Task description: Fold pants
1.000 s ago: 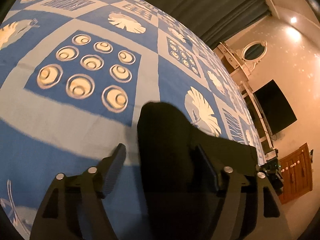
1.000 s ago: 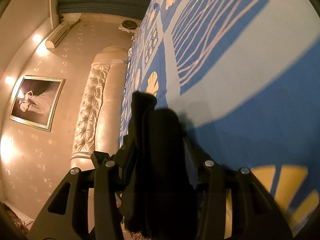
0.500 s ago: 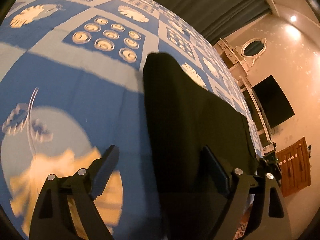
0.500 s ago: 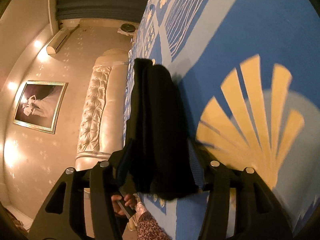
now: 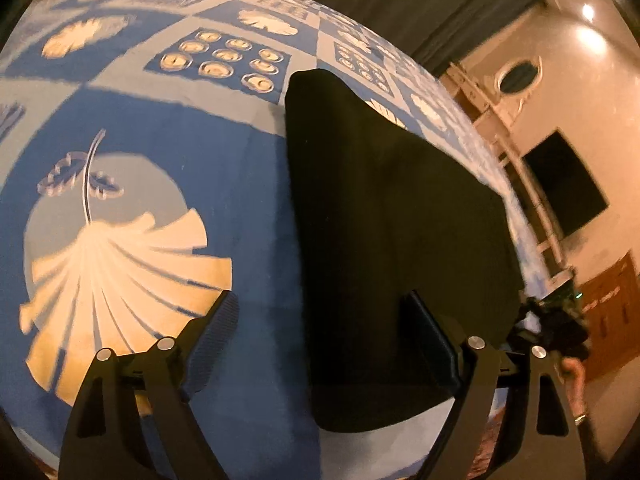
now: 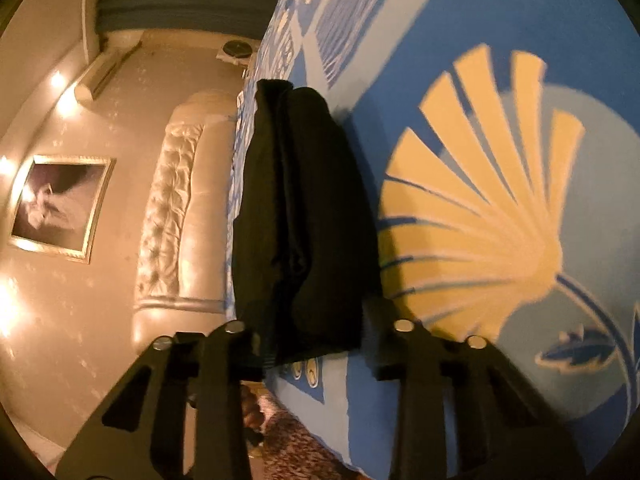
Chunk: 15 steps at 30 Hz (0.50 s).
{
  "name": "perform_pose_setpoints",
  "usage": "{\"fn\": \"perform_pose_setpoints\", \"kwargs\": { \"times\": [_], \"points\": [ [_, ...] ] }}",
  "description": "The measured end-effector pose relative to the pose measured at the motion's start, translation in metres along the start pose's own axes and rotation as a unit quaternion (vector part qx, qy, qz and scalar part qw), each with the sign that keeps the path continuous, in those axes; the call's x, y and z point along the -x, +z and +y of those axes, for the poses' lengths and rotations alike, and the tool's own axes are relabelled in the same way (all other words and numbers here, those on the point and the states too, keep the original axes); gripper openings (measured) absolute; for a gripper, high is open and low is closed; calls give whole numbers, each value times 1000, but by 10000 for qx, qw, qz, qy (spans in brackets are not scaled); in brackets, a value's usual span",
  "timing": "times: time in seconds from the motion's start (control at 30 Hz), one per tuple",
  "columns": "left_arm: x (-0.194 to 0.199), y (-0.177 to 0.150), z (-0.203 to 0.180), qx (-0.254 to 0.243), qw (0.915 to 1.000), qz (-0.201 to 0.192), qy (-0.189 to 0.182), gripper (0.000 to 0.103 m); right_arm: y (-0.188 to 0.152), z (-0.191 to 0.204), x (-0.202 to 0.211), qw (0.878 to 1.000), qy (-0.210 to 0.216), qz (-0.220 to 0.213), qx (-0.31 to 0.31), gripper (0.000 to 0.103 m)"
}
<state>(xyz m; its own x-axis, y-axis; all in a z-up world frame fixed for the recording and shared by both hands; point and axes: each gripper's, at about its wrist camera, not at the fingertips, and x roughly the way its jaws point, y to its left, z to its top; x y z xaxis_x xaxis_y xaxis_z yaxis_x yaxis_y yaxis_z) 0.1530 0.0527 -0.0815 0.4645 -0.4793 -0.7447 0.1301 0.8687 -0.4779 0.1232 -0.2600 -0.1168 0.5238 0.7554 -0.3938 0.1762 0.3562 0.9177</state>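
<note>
The black pants point(image 5: 384, 216) lie folded in a flat stack on the blue patterned bedspread point(image 5: 224, 184). My left gripper point(image 5: 324, 320) is open, its jaws set wide apart over the stack's near edge, the right finger over the cloth. In the right wrist view the pants point(image 6: 304, 216) show edge-on as a layered bundle on the bedspread point(image 6: 520, 40). My right gripper point(image 6: 316, 332) is open, with the bundle's near end lying between its jaws, not pinched.
A large cream shell print point(image 5: 120, 256) lies left of the pants. A tufted cream headboard point(image 6: 180, 216) and a framed picture point(image 6: 60, 208) are beyond the bed. A dark TV screen point(image 5: 564, 188) and a wooden door point(image 5: 608, 316) stand to the right.
Both grippers have drawn back toward the bed's near edge, away from the pants. More of the folded stack and the shell print has come into view.
</note>
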Motion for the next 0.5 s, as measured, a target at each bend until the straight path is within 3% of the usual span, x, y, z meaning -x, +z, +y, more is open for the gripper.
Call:
{"fn": "perform_pose_setpoints", "kwargs": {
  "times": [0.27, 0.5],
  "points": [
    [-3, 0, 9, -180, 9997, 17, -172, 85, -10, -4, 2, 9999, -70, -62, -103, 31],
    [3, -5, 9, 84, 9997, -98, -206, 87, -13, -8, 11, 9995, 53, -207, -236, 49]
  ]
}}
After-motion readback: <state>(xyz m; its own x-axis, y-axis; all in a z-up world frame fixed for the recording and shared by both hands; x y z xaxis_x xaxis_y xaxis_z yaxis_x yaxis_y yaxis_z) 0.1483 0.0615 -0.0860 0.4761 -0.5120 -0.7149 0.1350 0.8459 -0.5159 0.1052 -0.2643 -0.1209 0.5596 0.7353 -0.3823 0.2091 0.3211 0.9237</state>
